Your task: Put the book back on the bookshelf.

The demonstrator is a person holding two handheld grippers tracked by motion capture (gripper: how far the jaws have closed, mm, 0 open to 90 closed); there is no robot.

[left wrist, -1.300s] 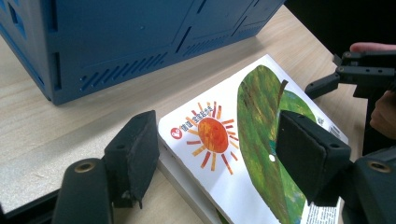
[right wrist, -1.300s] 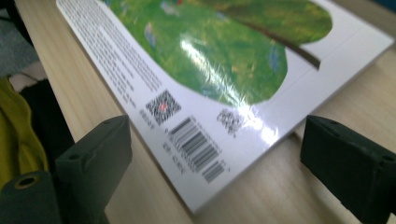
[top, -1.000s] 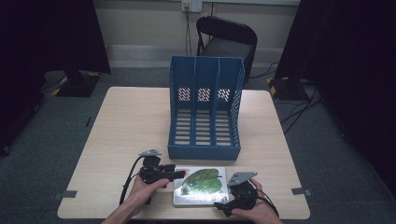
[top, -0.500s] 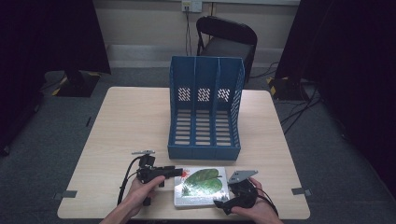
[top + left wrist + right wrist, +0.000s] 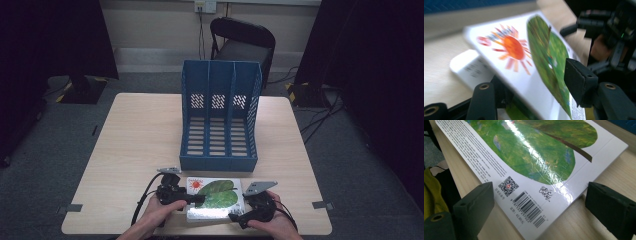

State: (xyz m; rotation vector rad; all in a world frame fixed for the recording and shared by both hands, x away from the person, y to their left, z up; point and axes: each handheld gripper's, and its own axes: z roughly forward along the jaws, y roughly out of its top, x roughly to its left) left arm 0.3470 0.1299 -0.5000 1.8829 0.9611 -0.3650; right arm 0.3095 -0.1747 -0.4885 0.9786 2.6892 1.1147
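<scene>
A picture book (image 5: 215,197) with a green leaf and an orange sun on its white cover lies at the table's front edge. My left gripper (image 5: 196,199) reaches in from the book's left side. Its jaws have just been closing with the book (image 5: 534,57) between them, one pad (image 5: 579,80) on the cover and the other jaw beneath. My right gripper (image 5: 236,217) rests at the book's front right corner. Its pads (image 5: 474,202) stand wide apart on either side of the barcode corner of the book (image 5: 529,157) without touching it.
A blue three-slot file rack (image 5: 220,120) stands upright just behind the book, its open side facing me. The wooden table (image 5: 140,135) is bare to the left of the rack. A dark chair (image 5: 242,42) stands beyond the far edge.
My left gripper has slid to the right over the book's left edge and its jaws have narrowed around it. The right gripper has stayed put.
</scene>
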